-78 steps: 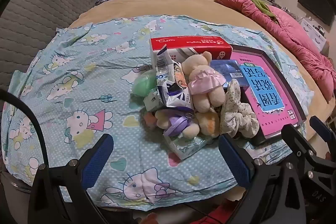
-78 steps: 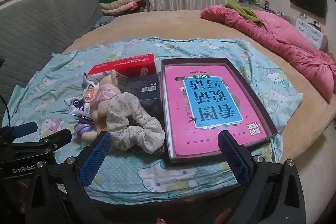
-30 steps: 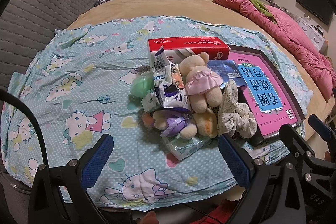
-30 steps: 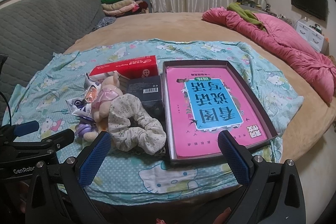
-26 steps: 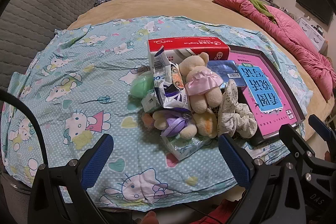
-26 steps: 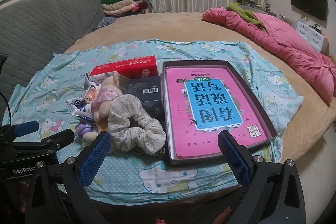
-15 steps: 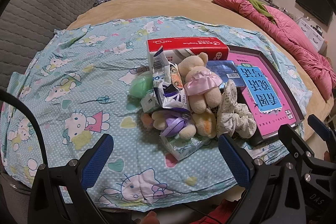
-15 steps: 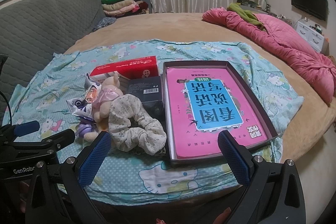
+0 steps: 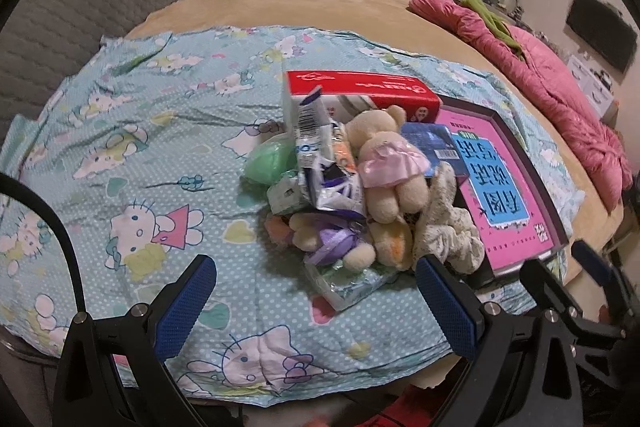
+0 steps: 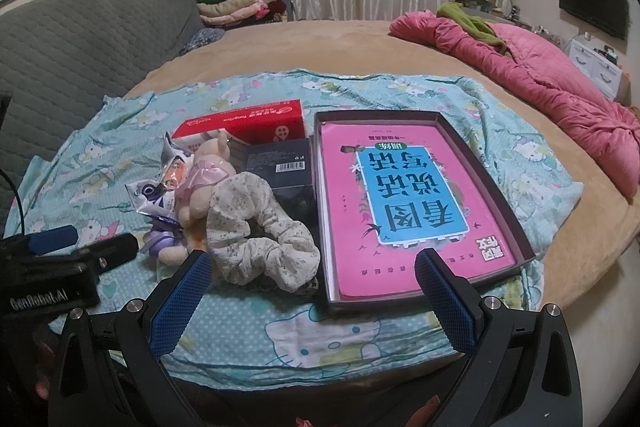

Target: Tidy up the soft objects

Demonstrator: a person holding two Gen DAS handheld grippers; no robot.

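Note:
A heap of soft things lies on the cartoon-cat sheet: a cream bear in a pink dress, a smaller bear with a purple bow, a floral scrunchie, a green soft lump and crinkled snack packets. My left gripper hangs open just short of the heap, holding nothing. My right gripper is open too, in front of the scrunchie and the dark box holding a pink book.
A red carton and a dark small box lie behind the heap. A pink quilt is bunched on the tan bed at the right. A grey padded headboard and folded clothes stand at the back left.
Both views have shifted only slightly; the heap, the box and both open grippers stay as they were.

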